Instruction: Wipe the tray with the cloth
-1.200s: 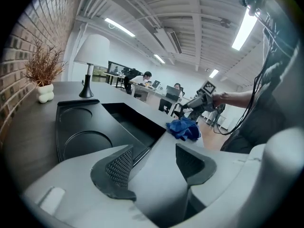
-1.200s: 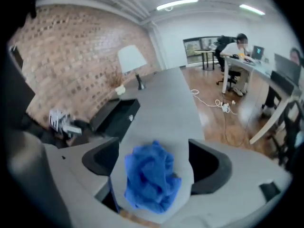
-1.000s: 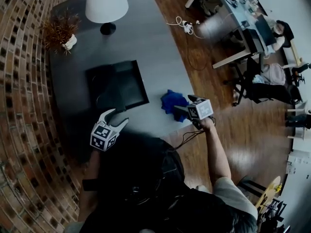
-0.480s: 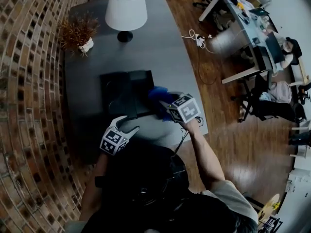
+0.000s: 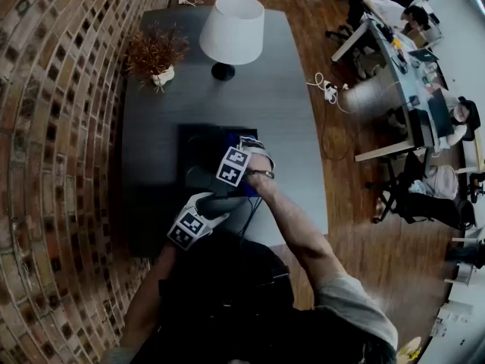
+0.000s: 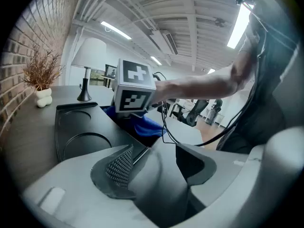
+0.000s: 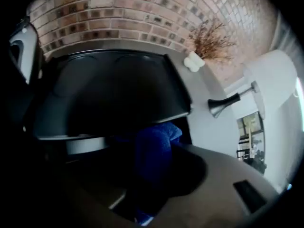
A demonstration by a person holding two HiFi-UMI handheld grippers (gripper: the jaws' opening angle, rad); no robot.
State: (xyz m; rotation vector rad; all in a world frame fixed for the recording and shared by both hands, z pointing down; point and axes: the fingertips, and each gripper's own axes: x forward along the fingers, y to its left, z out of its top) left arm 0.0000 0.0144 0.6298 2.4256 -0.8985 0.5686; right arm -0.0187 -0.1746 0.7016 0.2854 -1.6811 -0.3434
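Note:
The black tray (image 5: 198, 144) lies on the grey table; it fills the right gripper view (image 7: 114, 84), and its round recesses show in the left gripper view (image 6: 76, 127). My right gripper (image 5: 231, 158) hangs over the tray's right part, shut on the blue cloth (image 5: 232, 137), which bunches between its jaws (image 7: 154, 148) and hangs down to the tray (image 6: 142, 125). My left gripper (image 5: 206, 209) is held at the tray's near edge, jaws open with nothing between them (image 6: 156, 158).
A white lamp (image 5: 231, 29) and a dried plant in a white pot (image 5: 155, 55) stand at the table's far end. A brick wall (image 5: 53, 127) runs along the left. A black cable (image 5: 254, 211) trails from the right gripper. Desks and chairs stand at the far right.
My right gripper has carried the blue cloth from the table beside the tray leftward over the tray. The left gripper has kept its place at the tray's near edge.

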